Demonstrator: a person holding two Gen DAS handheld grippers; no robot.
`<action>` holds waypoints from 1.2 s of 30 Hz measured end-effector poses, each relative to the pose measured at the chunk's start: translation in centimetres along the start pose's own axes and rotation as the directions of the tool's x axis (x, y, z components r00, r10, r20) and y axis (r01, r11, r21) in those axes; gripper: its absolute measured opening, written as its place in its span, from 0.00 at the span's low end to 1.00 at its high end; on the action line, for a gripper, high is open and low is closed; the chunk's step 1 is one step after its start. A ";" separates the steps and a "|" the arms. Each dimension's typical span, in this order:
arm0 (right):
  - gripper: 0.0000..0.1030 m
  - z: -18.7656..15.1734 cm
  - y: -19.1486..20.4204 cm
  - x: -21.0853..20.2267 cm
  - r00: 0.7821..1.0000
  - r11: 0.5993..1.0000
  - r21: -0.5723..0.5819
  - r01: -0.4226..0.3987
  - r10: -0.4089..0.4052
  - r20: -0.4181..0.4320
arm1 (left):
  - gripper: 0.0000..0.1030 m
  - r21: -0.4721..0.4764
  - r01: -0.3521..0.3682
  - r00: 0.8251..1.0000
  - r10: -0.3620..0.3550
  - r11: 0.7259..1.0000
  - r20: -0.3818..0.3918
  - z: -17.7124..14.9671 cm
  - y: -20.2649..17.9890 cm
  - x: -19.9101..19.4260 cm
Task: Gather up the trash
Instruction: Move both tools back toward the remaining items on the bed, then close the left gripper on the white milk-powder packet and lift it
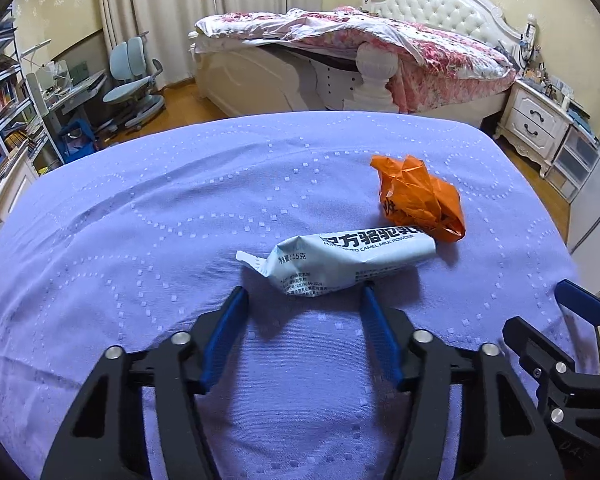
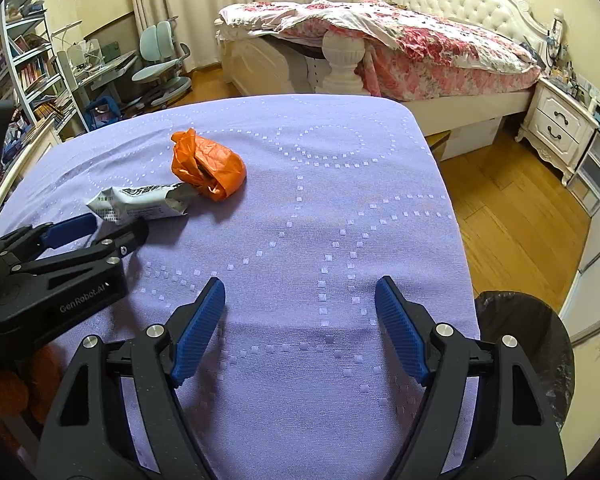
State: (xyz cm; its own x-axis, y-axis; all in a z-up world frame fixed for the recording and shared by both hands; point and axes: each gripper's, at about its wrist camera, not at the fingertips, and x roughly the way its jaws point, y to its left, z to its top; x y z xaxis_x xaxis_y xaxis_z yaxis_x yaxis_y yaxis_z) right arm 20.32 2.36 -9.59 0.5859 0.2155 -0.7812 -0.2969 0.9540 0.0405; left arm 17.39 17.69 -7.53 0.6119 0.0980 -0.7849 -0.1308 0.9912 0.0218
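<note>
A pale blue milk-powder sachet (image 1: 340,262) lies on the purple tablecloth (image 1: 140,220), with a crumpled orange wrapper (image 1: 418,198) just behind its right end. My left gripper (image 1: 304,294) is open, its fingertips just short of the sachet, one at each side of its near edge. In the right wrist view the sachet (image 2: 140,202) and orange wrapper (image 2: 208,168) lie at the left, with the left gripper (image 2: 100,228) beside the sachet. My right gripper (image 2: 300,292) is open and empty above bare cloth.
A black-lined trash bin (image 2: 532,344) stands off the table's right edge. A bed (image 1: 360,48) with a floral quilt is beyond the table. A desk and chair (image 1: 132,80) and bookshelves stand at left, a nightstand (image 1: 540,120) at right.
</note>
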 end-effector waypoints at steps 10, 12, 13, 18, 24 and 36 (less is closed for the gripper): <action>0.74 0.0 0.0 0.1 1.000 1.000 -0.002 0.002 -0.002 -0.001 | 0.14 -0.016 0.001 1.000 -0.001 1.000 0.012 -0.2 1.7 -0.4; 0.74 0.1 -0.1 0.1 1.000 1.000 -0.003 0.003 -0.003 -0.002 | 0.14 -0.026 0.006 1.000 -0.005 1.000 0.012 -0.3 2.1 -0.5; 0.74 0.1 -0.1 0.1 1.000 1.000 -0.003 0.003 -0.003 -0.002 | 0.14 -0.027 0.007 1.000 -0.006 1.000 0.012 -0.3 2.2 -0.5; 0.75 0.1 -0.1 0.1 1.000 1.000 -0.001 0.000 0.000 -0.001 | 0.25 -0.062 0.022 1.000 -0.022 0.998 0.015 -1.0 2.5 -1.1; 0.75 0.3 -0.3 0.1 1.000 1.000 0.012 -0.004 0.003 0.003 | 0.50 -0.122 0.005 1.000 -0.003 0.993 0.022 -1.4 2.5 -1.5; 0.76 1.6 -0.7 1.1 1.000 1.000 0.025 0.001 -0.001 -0.001 | 0.63 -0.214 -0.018 1.000 0.020 0.977 0.007 -1.2 3.4 -1.1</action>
State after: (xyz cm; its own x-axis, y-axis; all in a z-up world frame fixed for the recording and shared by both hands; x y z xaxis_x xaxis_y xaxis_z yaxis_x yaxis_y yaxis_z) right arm 22.37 2.31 -9.54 0.5854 0.2146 -0.7818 -0.2775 0.9591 0.0555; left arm 15.35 20.80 -7.32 0.6145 0.1189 -0.7799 -0.3056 0.9472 -0.0965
